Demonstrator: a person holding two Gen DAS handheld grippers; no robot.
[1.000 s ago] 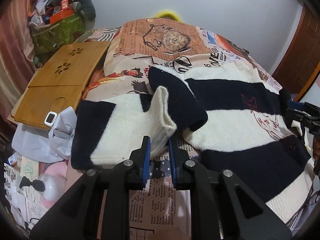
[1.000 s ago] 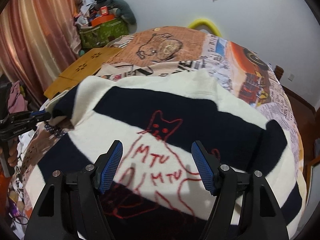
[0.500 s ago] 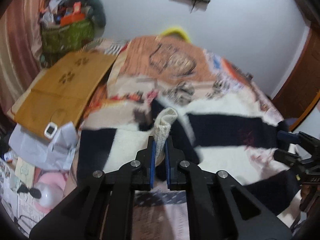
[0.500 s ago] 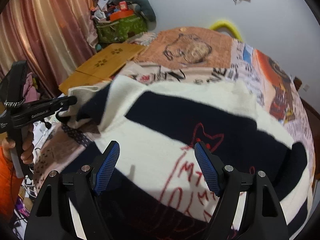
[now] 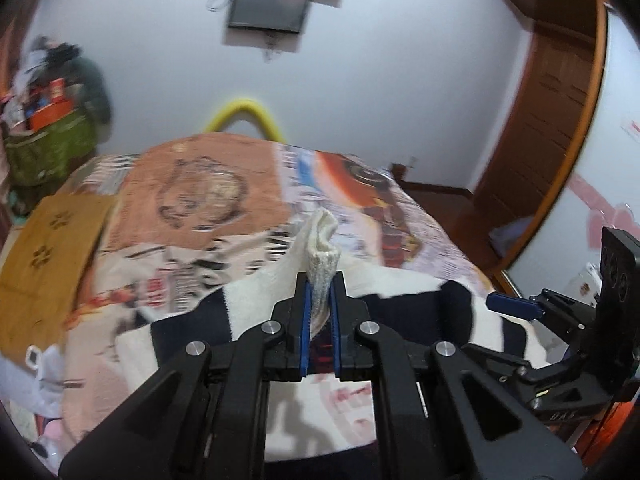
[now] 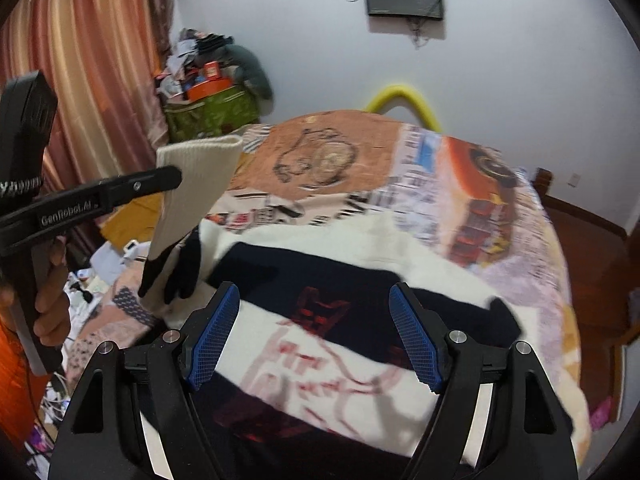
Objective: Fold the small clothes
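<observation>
A cream and navy striped sweater (image 6: 360,280) with a red cat drawing lies spread on the bed. My left gripper (image 5: 320,304) is shut on the cream ribbed cuff (image 5: 322,248) of its sleeve, which it holds lifted above the bed. In the right wrist view that sleeve (image 6: 192,184) hangs from the left gripper (image 6: 170,176) at the left, cream above and navy below. My right gripper (image 6: 316,328) stands open above the sweater's chest, nothing between its blue pads. It also shows at the right edge (image 5: 516,306) of the left wrist view.
The bed (image 6: 460,184) carries a printed newspaper-pattern cover. A wooden lap tray (image 5: 44,240) lies at its left side, with clutter on the floor below. A green bag (image 6: 208,112) with piled things stands in the far corner. A yellow hoop (image 6: 404,98) shows behind the bed.
My left gripper closed on the sleeve cuff and lifted it up and toward the sweater's middle. The right gripper rose a little and stayed open.
</observation>
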